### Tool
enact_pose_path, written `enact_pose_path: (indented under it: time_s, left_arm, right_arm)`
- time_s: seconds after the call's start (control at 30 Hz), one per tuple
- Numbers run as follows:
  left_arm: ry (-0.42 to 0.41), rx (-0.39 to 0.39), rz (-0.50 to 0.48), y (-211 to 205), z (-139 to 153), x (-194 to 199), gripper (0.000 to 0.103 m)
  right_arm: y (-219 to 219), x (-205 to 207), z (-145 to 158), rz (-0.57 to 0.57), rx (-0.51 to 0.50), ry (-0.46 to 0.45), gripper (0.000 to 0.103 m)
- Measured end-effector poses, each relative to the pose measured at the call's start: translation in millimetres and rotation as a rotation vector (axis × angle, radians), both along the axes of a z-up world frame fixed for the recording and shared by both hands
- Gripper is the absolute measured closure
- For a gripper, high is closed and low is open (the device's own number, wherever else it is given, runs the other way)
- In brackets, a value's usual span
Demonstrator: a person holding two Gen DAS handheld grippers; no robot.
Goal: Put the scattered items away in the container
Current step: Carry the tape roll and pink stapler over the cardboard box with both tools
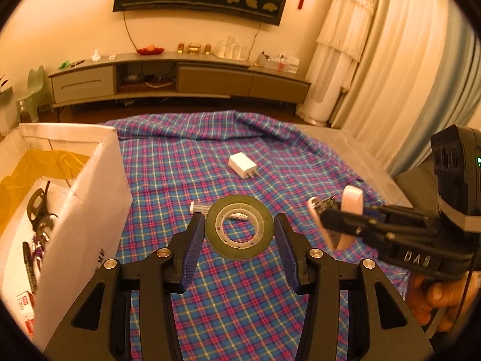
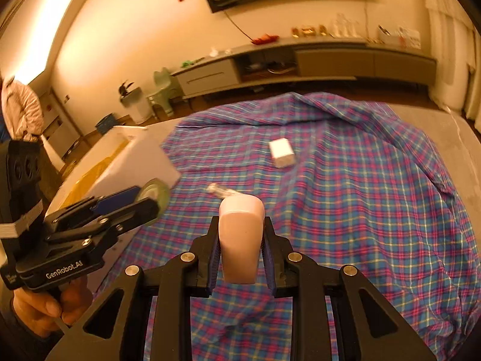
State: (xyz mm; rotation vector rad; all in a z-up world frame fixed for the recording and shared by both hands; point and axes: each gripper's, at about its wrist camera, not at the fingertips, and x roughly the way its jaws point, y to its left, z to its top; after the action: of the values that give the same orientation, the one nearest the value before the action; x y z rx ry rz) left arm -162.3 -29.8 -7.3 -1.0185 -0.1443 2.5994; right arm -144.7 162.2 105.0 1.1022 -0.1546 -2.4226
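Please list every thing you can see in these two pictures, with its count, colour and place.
tape roll: 1, dark green, held between the left tongs' pads
pink object: 1, pale pink, clamped in the right tongs
charger plug: 1, white, lying on the cloth, farther away
small clear tube: 1, transparent with a white end, on the cloth behind the tape roll
box: 1, white, at the cloth's left edge, already holding scissors and a marker
plaid cloth: 1, blue and pink, spread under everything
TV cabinet: 1, grey, along the far wall
left tongs: 1, black, blue pads
right tongs: 1, black, blue pads
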Motion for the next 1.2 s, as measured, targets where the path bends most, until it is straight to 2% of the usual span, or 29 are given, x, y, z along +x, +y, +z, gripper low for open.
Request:
enact_pose_path:
  time_s: [0.53, 0.87, 1.2]
  left_arm:
    - [0.086, 0.086, 0.034, -51.3, 43.2, 45.3, 0.054]
    - [0.155, 0.125, 0.077, -90.1, 70.0, 72.4, 0.054]
    - [0.2, 0.189, 0.12, -125.6, 88.5, 88.6, 0.054]
  right_arm:
    - [-61.6, 57.9, 36.8, 0.078, -0.091, 0.057, 0.077]
    - [-105.3, 79.5, 71.9, 0.135, -0.076, 0.121, 0.077]
    - [-148.6, 99.5, 94.5, 0.188, -0.042, 0.166, 0.077]
